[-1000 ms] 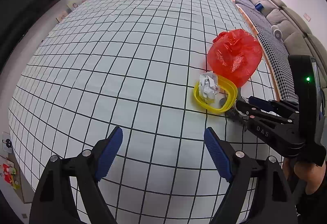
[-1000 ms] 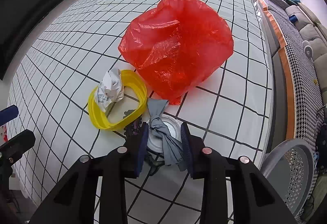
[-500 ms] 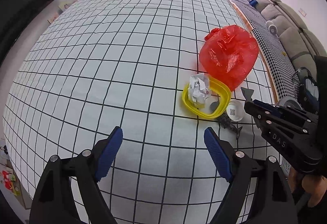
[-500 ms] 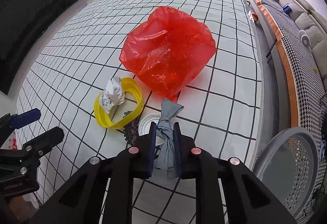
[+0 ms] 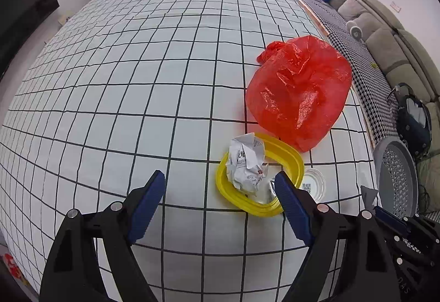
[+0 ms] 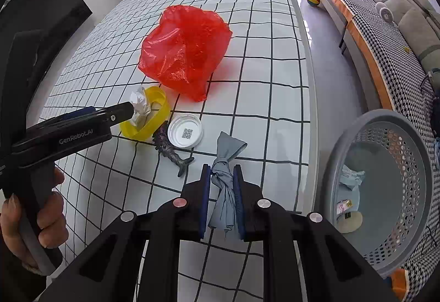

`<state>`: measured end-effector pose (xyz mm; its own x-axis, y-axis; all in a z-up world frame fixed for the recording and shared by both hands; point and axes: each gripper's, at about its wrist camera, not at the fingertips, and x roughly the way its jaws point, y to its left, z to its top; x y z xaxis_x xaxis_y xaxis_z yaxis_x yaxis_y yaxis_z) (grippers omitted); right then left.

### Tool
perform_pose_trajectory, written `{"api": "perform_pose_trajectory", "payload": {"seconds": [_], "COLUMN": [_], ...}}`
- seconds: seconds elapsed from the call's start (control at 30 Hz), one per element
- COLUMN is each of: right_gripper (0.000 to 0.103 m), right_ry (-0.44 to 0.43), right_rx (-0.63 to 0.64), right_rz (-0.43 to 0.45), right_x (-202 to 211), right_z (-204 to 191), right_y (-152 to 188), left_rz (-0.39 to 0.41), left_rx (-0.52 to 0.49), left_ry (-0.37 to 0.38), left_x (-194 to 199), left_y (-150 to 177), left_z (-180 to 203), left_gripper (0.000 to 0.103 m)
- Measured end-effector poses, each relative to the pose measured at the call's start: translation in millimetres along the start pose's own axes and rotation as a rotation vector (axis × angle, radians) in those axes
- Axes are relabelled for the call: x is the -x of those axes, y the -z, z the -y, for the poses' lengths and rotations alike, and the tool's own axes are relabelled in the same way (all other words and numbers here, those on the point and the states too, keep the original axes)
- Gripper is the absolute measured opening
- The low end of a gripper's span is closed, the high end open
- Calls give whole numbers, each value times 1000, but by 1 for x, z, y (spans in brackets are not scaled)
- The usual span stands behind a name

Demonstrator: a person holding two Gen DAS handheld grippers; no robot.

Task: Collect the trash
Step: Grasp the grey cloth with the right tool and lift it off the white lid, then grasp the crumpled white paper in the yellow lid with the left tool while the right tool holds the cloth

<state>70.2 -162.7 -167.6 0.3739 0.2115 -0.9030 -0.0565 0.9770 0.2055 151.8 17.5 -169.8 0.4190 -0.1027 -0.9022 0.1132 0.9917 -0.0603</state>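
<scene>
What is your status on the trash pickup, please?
Right gripper shut on grey rag. Left gripper open near yellow tub. Basket beside table, path clear.

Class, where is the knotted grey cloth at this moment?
In the right wrist view, the knotted grey cloth is pinched in the right gripper, between the white lid and the grey basket.

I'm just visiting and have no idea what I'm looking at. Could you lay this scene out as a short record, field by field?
setting: checked tablecloth, sofa to one side
right gripper: shut on a knotted grey cloth
left gripper: open, holding nothing, above the yellow ring
trash on the table: red plastic bag, crumpled paper in the yellow ring, white lid, small dark fish-shaped piece
bin: grey perforated basket beside the table, some trash already inside
</scene>
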Motion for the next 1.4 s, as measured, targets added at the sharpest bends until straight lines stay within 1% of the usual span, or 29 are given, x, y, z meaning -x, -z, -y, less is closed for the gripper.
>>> {"api": "perform_pose_trajectory", "payload": {"seconds": [0.07,0.17,0.27,0.3,0.37,0.4,0.5,0.67,0.9,1.17,1.4], "right_gripper": [16,16,16,16,16,16,16,16,16,16,16], "right_ry": [2,7,11,12,14,13,14,7,-14,-15,-25], "right_rx": [-21,-43,-56,-59,-65,-68,-75,-76,-90,-64,-28], "right_rz": [3,15,23,24,25,25,25,28,47,66,59], "right_x": [1,5,8,9,9,9,9,11,22,38,39], "right_z": [2,8,9,9,10,10,10,9,10,11,7], "right_y": [2,2,2,2,2,3,4,3,1,-1,0], "left_rz": [-3,-10,-14,-18,-23,-25,-17,3,38,16,-18], "left_rx": [-13,-36,-58,-64,-69,-71,-72,-62,-77,-20,35], "left_ry": [-2,-6,-11,-8,-1,5,20,39,16,28,2], "left_x": [-6,-14,-20,-22,-23,-23,-21,-6,25,36,27], "left_y": [-3,-5,-7,-7,-6,-6,-6,-8,-8,-2,17], "left_z": [3,7,10,11,11,12,11,4,-1,-12,-29], "left_gripper": [79,71,61,55,46,38,33,31,30,30,30]}}
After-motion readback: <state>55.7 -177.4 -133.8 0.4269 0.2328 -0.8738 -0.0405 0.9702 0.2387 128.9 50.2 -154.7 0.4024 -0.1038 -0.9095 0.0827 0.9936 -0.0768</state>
